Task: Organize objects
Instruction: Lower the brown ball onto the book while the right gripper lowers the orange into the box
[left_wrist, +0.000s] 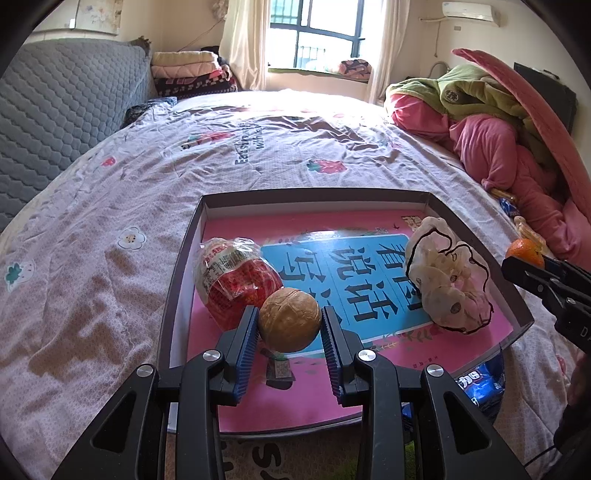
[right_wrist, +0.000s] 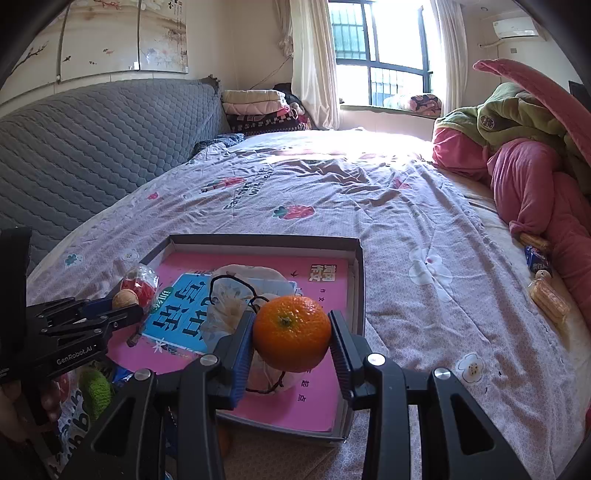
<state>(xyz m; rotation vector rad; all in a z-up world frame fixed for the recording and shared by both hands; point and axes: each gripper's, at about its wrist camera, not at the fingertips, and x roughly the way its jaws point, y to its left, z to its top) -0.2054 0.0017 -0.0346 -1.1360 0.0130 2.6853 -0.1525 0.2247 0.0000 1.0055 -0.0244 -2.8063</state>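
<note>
Left gripper clamps the walnut; right gripper clamps the orange. Step: placing both in the box. Next: lower, then release.

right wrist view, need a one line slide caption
Right tongs shut on an orange above a box on the bed.

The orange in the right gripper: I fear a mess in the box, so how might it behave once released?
The orange looks round and smooth, so it would probably roll on the flat pink book. The box wall would likely stop it. Its rind seems firm; a short drop shouldn't hurt it.
</note>
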